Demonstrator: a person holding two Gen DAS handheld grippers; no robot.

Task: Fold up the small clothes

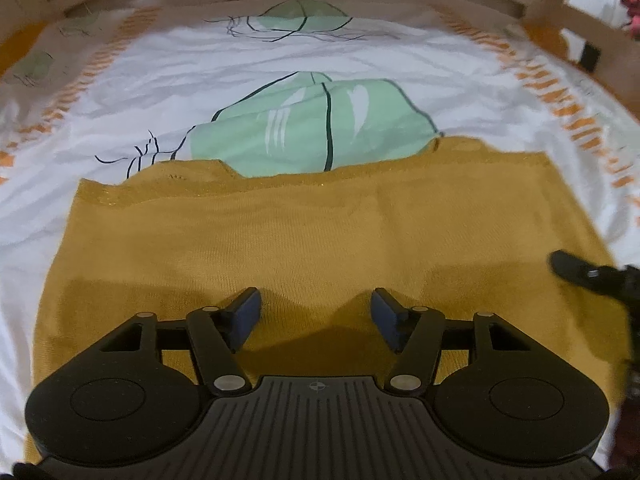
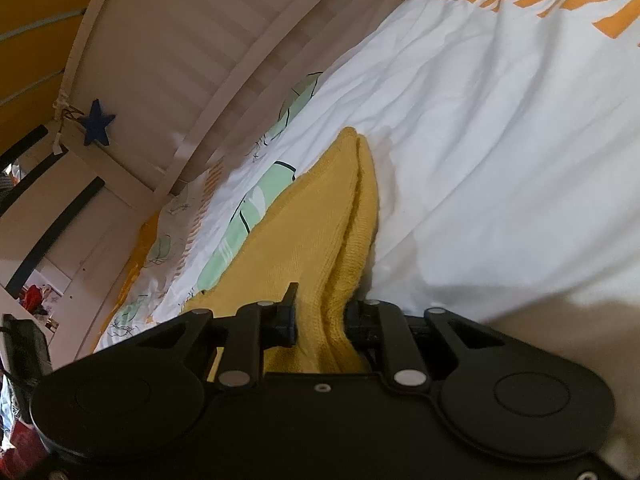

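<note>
**Right jaws pinch the garment's edge; left hovers, unloaded**

The right gripper has its jaws clamped on a doubled fold of the mustard knit garment, the two layers bunched between the pads and running forward from them in a ridge. The left gripper stands with jaws apart, nothing between them, poised just over the near part of the same garment. In the left wrist view the right gripper's dark tip shows at the cloth's right-hand side.

The garment lies spread on the bed sheet, white with pale green leaf prints and orange dashes, its far edge partly covering one leaf. A slatted wooden bed frame runs along the far side, a blue star hanging from it.

The step in hand looks like securing the edges for a fold. Next, the left jaws probably need to drop and take the near edge, so both grips can carry the cloth over together without dragging it askew.

No containers are in view.
</note>
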